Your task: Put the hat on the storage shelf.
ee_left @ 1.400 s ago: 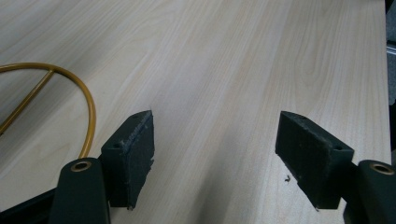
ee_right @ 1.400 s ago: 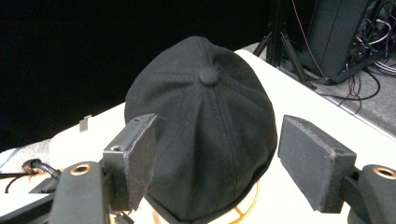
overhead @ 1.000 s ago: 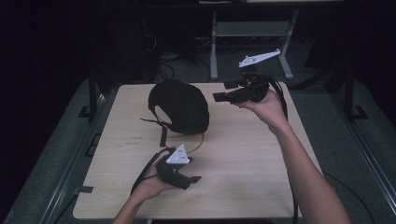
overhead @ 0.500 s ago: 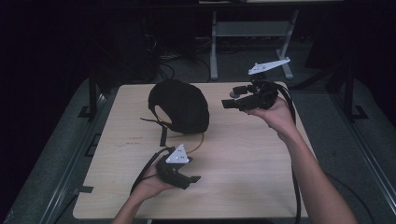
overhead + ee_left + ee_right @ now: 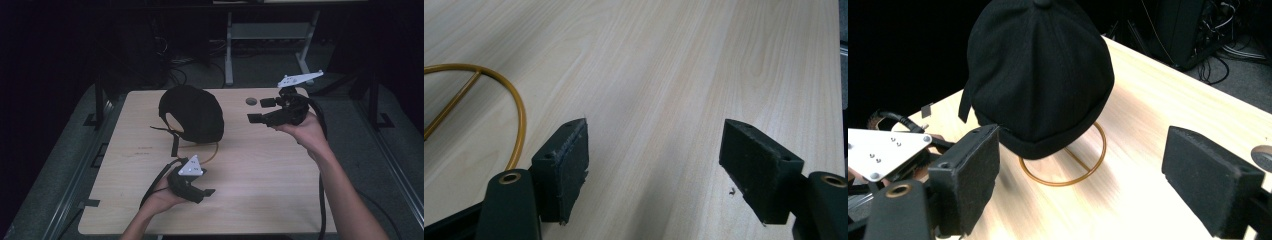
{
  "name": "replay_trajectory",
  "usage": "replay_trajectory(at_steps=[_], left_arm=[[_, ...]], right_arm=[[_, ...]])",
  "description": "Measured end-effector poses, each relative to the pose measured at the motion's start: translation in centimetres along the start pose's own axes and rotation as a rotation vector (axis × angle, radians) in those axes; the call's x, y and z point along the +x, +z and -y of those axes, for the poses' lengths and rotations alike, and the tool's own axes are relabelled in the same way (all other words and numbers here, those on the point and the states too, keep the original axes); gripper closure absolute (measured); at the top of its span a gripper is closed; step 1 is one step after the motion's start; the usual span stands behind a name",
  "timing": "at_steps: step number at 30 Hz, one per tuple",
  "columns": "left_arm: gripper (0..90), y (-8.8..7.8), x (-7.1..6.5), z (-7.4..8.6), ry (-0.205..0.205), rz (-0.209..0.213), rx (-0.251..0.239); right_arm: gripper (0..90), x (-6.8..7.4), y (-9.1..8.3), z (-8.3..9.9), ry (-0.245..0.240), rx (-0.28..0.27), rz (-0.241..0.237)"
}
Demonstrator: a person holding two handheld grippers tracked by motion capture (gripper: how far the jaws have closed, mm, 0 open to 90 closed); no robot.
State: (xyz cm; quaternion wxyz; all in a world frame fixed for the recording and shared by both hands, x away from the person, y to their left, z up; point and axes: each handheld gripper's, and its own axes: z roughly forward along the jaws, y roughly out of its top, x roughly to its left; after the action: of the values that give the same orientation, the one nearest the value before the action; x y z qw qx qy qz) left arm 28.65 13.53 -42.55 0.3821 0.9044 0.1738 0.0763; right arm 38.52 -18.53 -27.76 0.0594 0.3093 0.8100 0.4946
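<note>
Landmark: the black cap, which sat on a gold wire stand toward the far left part of the wooden table.

Left of and nearer than the cap, I held the left gripper low over the table, close to the stand's ring. Its jaws stood wide apart with nothing between them; the left gripper view showed bare wood between the pads and the stand's ring just outside the left one.

Right of the cap, and well apart from it, I held the right gripper above the table, pointed at the cap. Its jaws had just been opening and gaped wide, empty; the right gripper view framed the cap and the ring beyond them.
</note>
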Motion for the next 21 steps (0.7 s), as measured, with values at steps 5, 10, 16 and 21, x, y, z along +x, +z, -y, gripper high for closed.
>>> replay_trajectory(at_steps=[5,10,16,21], left_arm=[[27.7,0.0,0.0,0.0,-0.002,-0.003,-0.001],[27.7,-0.1,0.0,0.0,-0.001,-0.005,-0.005],[27.6,0.1,-0.1,0.0,-0.007,-0.002,-0.006],[27.6,0.0,-0.1,0.0,-0.004,-0.004,-0.002]], right_arm=[[15.0,0.1,-0.5,0.8,-0.003,-0.001,0.004],[15.0,0.2,-1.0,1.8,0.004,-0.005,0.002],[15.0,0.0,-1.5,2.9,0.016,-0.003,0.007],[14.9,-0.3,-2.0,3.9,0.026,0.002,0.012]])
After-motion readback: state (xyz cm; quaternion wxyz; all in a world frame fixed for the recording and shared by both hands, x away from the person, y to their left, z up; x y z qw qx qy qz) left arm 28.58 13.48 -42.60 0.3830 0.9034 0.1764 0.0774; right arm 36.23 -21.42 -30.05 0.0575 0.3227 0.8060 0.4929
